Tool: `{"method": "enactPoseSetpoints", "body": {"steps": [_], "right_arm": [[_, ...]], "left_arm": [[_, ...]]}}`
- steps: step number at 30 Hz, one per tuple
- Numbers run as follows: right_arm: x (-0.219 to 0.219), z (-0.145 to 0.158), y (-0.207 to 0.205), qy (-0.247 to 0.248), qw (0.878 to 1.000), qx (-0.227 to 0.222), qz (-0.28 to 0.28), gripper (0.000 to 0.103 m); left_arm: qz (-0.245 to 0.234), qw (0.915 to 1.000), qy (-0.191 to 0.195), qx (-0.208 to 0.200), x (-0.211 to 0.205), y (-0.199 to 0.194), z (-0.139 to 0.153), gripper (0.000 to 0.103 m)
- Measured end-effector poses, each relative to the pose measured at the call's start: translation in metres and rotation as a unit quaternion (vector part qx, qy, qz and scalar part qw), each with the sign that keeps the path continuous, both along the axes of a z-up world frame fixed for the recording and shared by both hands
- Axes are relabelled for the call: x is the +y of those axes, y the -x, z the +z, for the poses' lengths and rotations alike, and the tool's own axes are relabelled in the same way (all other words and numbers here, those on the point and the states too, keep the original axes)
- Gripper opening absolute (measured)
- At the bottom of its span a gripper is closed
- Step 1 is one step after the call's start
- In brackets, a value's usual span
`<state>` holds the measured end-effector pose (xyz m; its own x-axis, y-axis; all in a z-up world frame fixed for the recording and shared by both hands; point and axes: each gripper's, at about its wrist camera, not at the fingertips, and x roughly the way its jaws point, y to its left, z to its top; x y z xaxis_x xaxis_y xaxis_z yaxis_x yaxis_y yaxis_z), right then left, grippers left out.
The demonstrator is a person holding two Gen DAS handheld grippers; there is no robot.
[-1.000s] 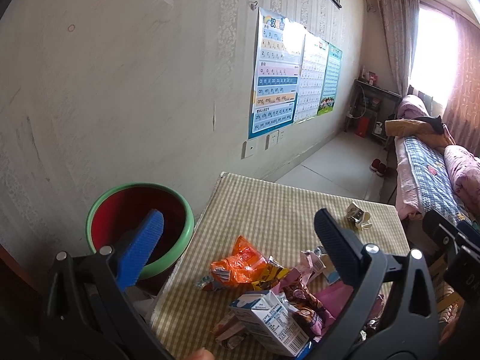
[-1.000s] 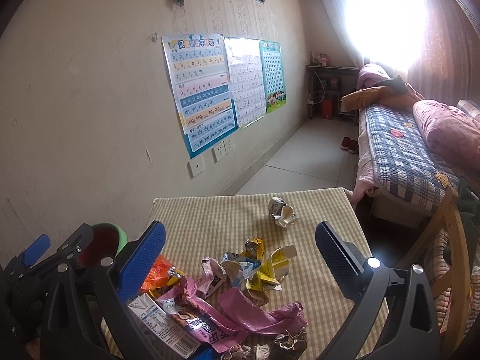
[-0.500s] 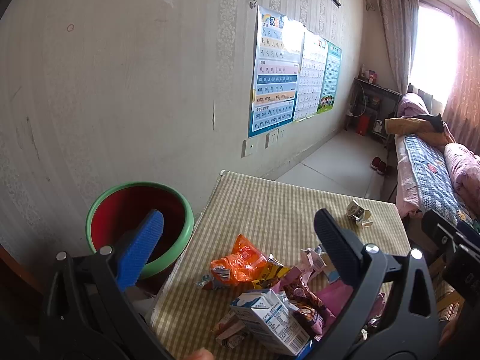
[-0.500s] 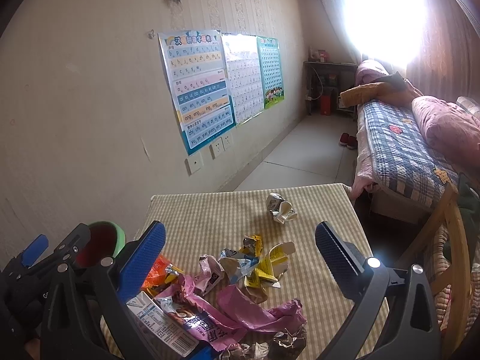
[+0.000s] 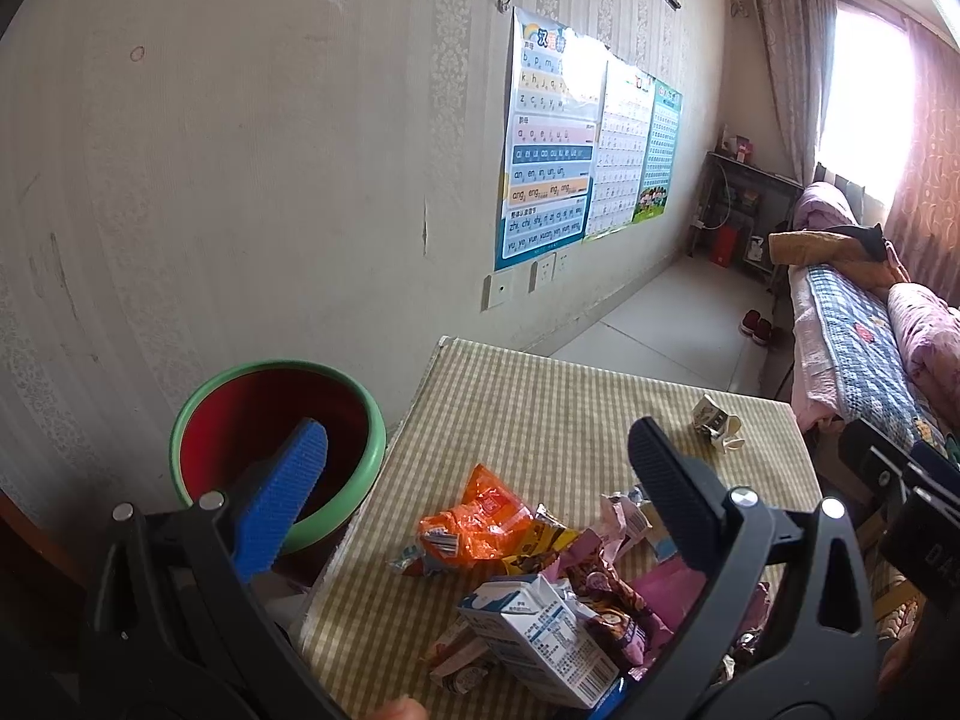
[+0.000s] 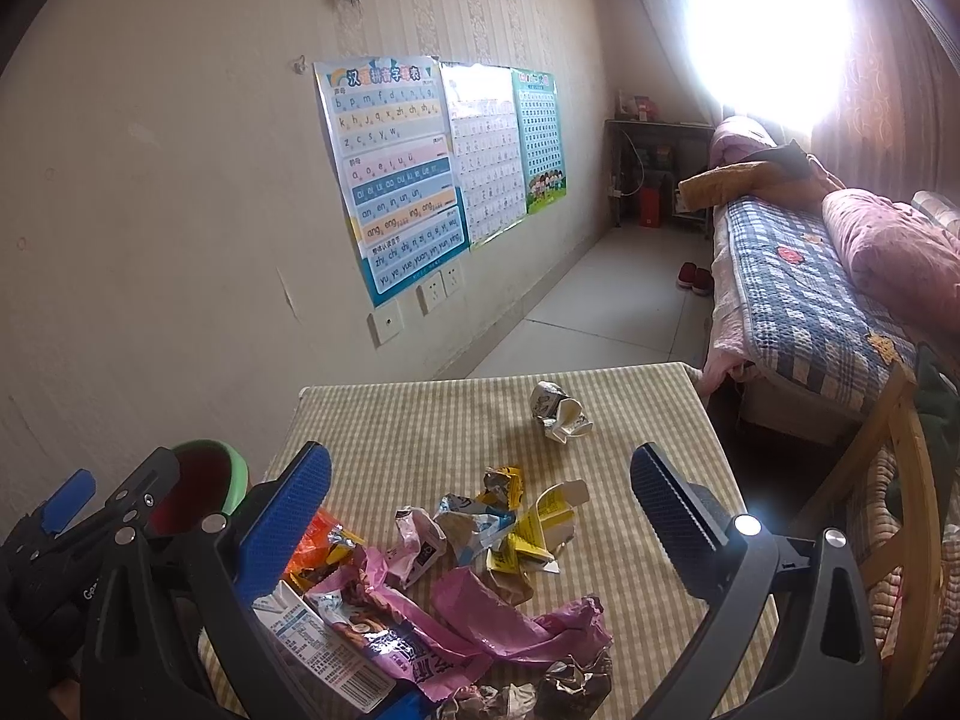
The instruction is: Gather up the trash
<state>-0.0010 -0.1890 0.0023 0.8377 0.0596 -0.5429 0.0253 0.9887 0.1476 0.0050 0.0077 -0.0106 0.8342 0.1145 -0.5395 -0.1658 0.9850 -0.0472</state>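
table: checked cloth table (image 6: 630, 420) fills the lower half of both my views; wall with charts (image 6: 408, 180) at 11 o'clock, bed (image 6: 810, 300) at 2 o'clock
bin: green-rimmed red bin (image 5: 270, 438) off the table's left edge, at 9 o'clock in my left view; my left tong's blue finger overlaps it in frame; nothing visible inside
my tongs: left gripper (image 5: 474, 468) spread wide, holding nothing, hovering over the near-left trash; right gripper (image 6: 480, 498) also spread wide, empty, above the main pile
pile: trash heaped at 6 o'clock on the near edge; pink wrapper (image 6: 498, 618) sprawls across the middle of my right view
carton: white-and-blue milk carton (image 5: 540, 636) lying on its side at 6 o'clock, touching the pink wrapper
orange: orange snack bag (image 5: 480, 522) at the pile's left side, nearest the bin
yellow: torn yellow box (image 6: 540, 528) and silver-blue wrapper (image 6: 474, 516) at the pile's far side, touching
stray: crumpled white wrapper (image 6: 558, 411) alone at 12 o'clock, well apart from the pile; nearer the far right corner
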Motion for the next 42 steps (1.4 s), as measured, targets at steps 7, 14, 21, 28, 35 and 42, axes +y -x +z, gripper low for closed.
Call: {"method": "enactPoseSetpoints", "body": {"steps": [7, 14, 21, 28, 35, 42], "right_arm": [[-0.001, -0.004, -0.001, -0.001, 1.0, 0.003, 0.0, 0.096], [-0.005, -0.009, -0.004, -0.004, 1.0, 0.009, 0.002, 0.096], [-0.009, -0.03, -0.015, -0.014, 0.999, 0.031, 0.028, 0.096], [-0.02, -0.048, -0.021, -0.04, 0.996, 0.061, 0.056, 0.096], [-0.04, -0.073, -0.027, -0.046, 0.989, 0.122, 0.071, 0.096], [-0.037, -0.107, -0.03, -0.059, 0.974, 0.185, 0.118, 0.096]], "left_arm": [[-0.001, 1.0, -0.002, 0.004, 0.001, -0.002, -0.001, 0.099], [0.004, 0.9996, -0.021, 0.017, 0.012, -0.002, -0.008, 0.099], [-0.023, 0.9965, -0.02, 0.078, 0.013, 0.006, -0.042, 0.099], [-0.097, 0.9753, 0.062, 0.189, -0.008, -0.001, -0.097, 0.096], [-0.117, 0.9509, 0.111, 0.264, -0.016, -0.011, -0.147, 0.084], [-0.148, 0.9478, 0.113, 0.259, -0.026, -0.011, -0.144, 0.069]]}}
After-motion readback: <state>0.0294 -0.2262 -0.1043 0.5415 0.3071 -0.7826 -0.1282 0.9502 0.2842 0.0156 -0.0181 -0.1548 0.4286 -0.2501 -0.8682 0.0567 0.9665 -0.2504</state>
